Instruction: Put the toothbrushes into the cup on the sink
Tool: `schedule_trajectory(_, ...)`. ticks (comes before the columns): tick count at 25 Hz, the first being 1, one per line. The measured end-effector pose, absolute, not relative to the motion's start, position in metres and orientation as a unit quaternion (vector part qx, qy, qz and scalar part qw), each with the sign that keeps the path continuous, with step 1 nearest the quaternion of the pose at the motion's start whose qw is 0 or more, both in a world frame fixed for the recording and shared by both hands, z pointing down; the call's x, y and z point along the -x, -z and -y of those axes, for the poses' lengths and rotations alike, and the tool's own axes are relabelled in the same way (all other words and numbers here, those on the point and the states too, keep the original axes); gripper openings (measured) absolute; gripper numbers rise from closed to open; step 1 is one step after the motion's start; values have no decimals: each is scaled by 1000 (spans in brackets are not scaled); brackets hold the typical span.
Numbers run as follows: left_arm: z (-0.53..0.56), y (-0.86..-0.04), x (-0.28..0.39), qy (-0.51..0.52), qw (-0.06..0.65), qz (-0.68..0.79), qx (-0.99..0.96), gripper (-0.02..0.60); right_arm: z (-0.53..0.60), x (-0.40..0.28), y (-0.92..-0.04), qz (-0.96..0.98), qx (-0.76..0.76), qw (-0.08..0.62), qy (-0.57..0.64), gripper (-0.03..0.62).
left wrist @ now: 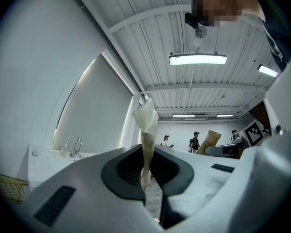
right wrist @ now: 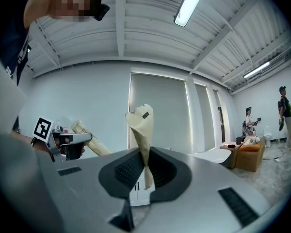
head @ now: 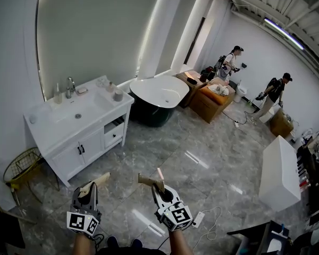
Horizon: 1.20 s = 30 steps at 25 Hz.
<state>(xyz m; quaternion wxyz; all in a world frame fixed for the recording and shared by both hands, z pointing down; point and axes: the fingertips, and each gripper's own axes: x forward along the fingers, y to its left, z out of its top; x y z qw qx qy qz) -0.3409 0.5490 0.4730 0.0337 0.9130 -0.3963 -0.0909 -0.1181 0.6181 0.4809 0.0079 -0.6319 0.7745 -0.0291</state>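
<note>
Each gripper holds a toothbrush in a tan paper wrapper. My left gripper [head: 90,189] is shut on one wrapped toothbrush [head: 99,181], which stands up between the jaws in the left gripper view [left wrist: 146,125]. My right gripper [head: 158,187] is shut on the other wrapped toothbrush [head: 148,179], seen upright in the right gripper view [right wrist: 141,125]. Both grippers hover low over the marble floor, well short of the white sink cabinet [head: 61,134]. The cup [head: 117,95] stands on the counter's right end, near the faucet [head: 70,84].
A dark bathtub with a white rim [head: 158,92] stands right of the cabinet. A gold wire basket [head: 21,169] sits at the cabinet's left. A white block [head: 280,171] is at the right, a power strip with cable [head: 199,219] lies on the floor, and people stand at the far end.
</note>
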Motion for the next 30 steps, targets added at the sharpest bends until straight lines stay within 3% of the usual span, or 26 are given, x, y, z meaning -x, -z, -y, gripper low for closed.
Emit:
schedule_trajectory(18,-528,-478,407,94,34,386,-917,41,-604,173,-481,-762,648,5,23,48)
schedule_trajectory(30,-499,-481,389,94,29,376,-921,41,-582,156,-487,-757,653,7,25,48)
